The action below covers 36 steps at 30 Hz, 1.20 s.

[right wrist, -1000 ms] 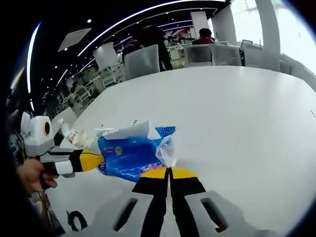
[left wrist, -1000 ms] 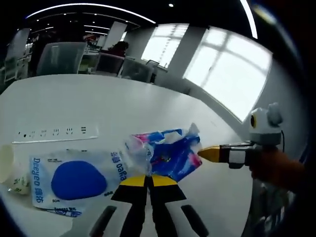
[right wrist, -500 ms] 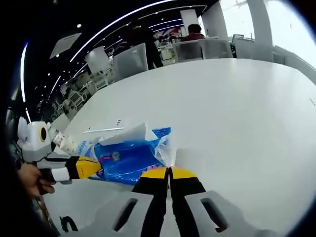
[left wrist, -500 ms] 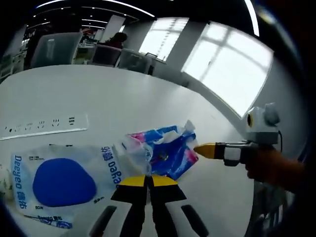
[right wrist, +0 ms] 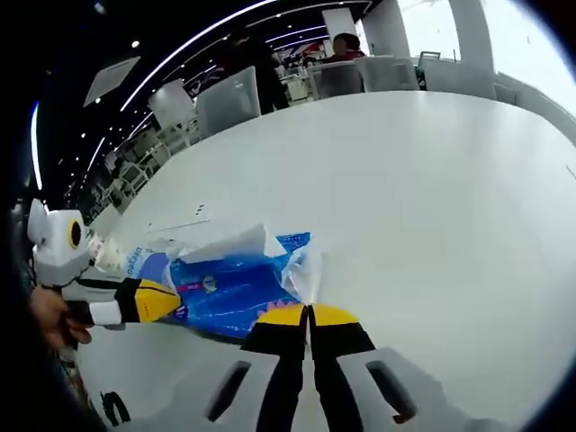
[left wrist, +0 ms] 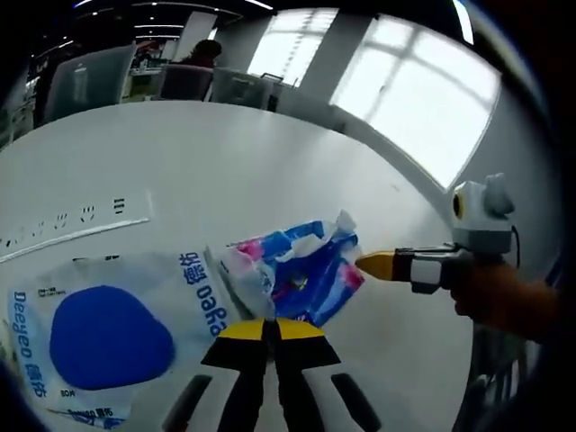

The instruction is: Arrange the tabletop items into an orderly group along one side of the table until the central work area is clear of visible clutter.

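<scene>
On the white tabletop (left wrist: 225,171), from left to right in the left gripper view: a power strip (left wrist: 72,229) along the far edge, a clear pack with a blue oval (left wrist: 108,337), then a blue-and-pink wrapper (left wrist: 301,274). The left tongs (left wrist: 270,326) are closed, pinching the wrapper's near corner. The right tongs (right wrist: 306,313) are closed on its opposite end. The wrapper's long axis runs between the two tongs, both equally near, so it looks set to be carried sideways together.

Glossy, crinkled plastic blue packet (left wrist: 301,274) and clear plastic bag (left wrist: 108,328) lie on smooth white table (left wrist: 234,171).
</scene>
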Each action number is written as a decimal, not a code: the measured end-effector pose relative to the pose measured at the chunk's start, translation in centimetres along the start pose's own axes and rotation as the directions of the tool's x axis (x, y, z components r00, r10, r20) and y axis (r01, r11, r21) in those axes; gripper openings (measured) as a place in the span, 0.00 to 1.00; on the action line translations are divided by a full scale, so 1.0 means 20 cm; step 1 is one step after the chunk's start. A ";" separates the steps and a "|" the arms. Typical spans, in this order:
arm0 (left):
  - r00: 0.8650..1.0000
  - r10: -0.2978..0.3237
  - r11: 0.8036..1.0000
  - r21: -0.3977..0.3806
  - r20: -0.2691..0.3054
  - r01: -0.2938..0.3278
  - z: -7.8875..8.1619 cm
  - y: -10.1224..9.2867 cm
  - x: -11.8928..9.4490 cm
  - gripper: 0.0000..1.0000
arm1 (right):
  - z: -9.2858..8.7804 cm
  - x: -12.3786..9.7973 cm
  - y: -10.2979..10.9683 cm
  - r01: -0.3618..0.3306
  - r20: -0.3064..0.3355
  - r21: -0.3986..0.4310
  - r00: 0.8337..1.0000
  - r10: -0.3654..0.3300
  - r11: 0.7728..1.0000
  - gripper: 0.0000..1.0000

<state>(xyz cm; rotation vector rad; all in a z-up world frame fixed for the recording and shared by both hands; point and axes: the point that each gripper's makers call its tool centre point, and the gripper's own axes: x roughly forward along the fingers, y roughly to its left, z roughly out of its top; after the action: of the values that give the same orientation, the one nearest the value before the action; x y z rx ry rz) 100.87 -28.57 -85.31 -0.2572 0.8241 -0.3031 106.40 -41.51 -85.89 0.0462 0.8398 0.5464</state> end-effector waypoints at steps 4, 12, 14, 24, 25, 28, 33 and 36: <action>1.000 -0.001 1.000 -0.002 -0.012 0.001 0.01 0.00 0.01 0.00 | 0.00 0.02 -0.01 0.007 -0.001 0.029 1.000 -0.007 1.000 0.00; 0.999 0.025 0.999 0.028 -0.035 -0.024 0.01 0.02 -0.02 0.02 | -0.01 0.03 -0.01 0.002 -0.006 0.034 1.000 -0.002 0.999 0.00; 0.999 0.034 0.999 0.031 -0.032 -0.033 0.01 0.03 -0.02 0.02 | -0.02 0.03 -0.01 -0.003 -0.008 0.030 1.000 0.003 1.000 0.00; 1.000 -0.020 0.989 0.145 -0.005 0.020 0.04 -0.05 -0.11 0.15 | 0.01 -0.07 0.00 -0.028 0.058 0.047 0.998 0.026 0.998 0.20; 1.000 -0.026 0.988 0.150 -0.007 0.027 0.04 -0.05 -0.12 0.16 | 0.00 -0.09 0.01 -0.033 0.060 0.047 0.998 0.030 0.998 0.21; 1.000 -0.027 0.984 0.174 0.002 0.026 0.04 -0.06 -0.17 0.21 | -0.01 -0.16 0.05 -0.041 0.077 0.042 0.996 0.038 0.998 0.26; 0.999 -0.032 0.981 0.190 0.036 0.025 0.04 -0.06 -0.30 0.29 | -0.03 -0.28 0.14 -0.063 0.110 0.011 0.992 0.062 0.998 0.33; 0.998 -0.040 0.981 0.191 0.041 0.032 0.02 -0.08 -0.37 0.34 | -0.05 -0.36 0.22 -0.079 0.119 -0.030 0.989 0.082 0.996 0.37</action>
<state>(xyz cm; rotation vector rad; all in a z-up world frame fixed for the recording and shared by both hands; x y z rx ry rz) 96.09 -27.28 -79.53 -0.0998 0.7411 -0.4061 99.80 -41.30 -80.53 0.0895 0.7155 0.6238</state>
